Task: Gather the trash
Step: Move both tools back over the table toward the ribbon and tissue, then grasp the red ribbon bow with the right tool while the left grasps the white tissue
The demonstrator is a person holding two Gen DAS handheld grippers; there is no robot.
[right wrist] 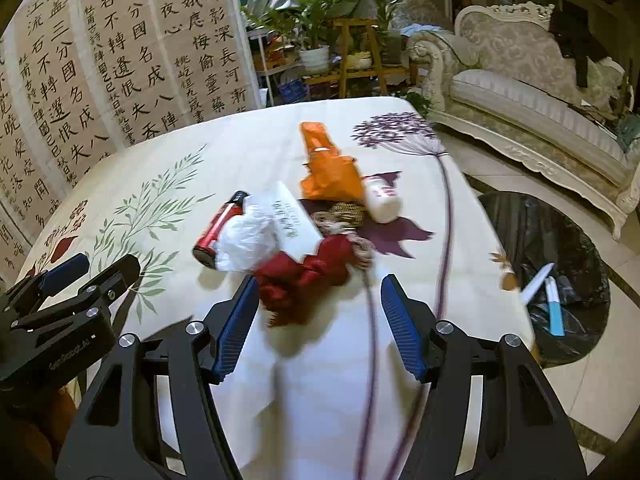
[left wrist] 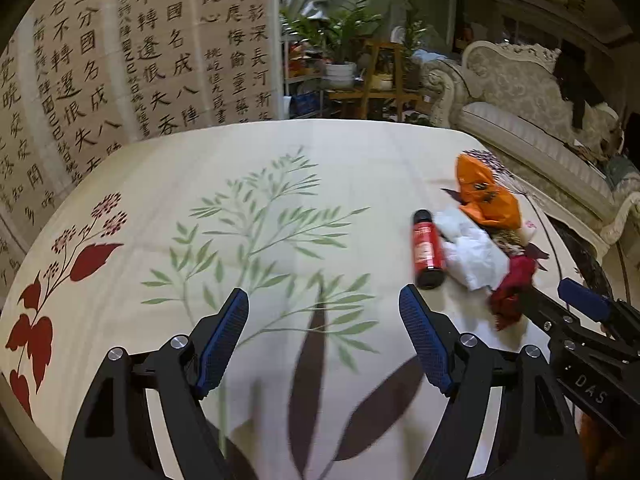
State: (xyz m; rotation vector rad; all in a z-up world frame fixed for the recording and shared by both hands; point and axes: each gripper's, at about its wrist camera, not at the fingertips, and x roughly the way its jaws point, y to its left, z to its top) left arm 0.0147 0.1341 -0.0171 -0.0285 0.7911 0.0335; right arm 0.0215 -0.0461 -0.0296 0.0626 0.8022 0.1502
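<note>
Several pieces of trash lie bunched together on the tabletop (right wrist: 224, 152), right of its middle, on a cloth printed with leaves and flowers. A black-lined bin (right wrist: 536, 248) stands on the floor just past the table's right edge, with two pen-like items already in it.

Item by item, as judged:
- Red bottle (right wrist: 218, 228): lies on its side at the left of the pile, touching the white plastic bag (right wrist: 248, 240). Rigid, smooth, round; it may roll or slip. Take it across the body, at mid-length.
- White plastic bag: thin, crumpled, very light. Any raised fold gives purchase; it may drag its neighbours along.
- Red crumpled wrapper (right wrist: 308, 276): nearest item, just ahead of the right gripper (right wrist: 318, 320). Soft and compressible; pinch the bulk at its centre.
- Orange bag (right wrist: 328, 168): at the far side, soft, light, holds its folds.
- White bottle (right wrist: 382, 198): on its side to the right of the orange bag, stiff, likely light if empty.
- Flat white card or packet (right wrist: 294, 220) and a brown frayed tangle (right wrist: 344, 216): in the middle; the card is thin and hard to lift flat, so best taken by an edge.

Right jaws stand spread with nothing between them. The left gripper (left wrist: 324, 344) hovers over bare cloth, jaws wide apart and empty, the pile off to its right.
</note>
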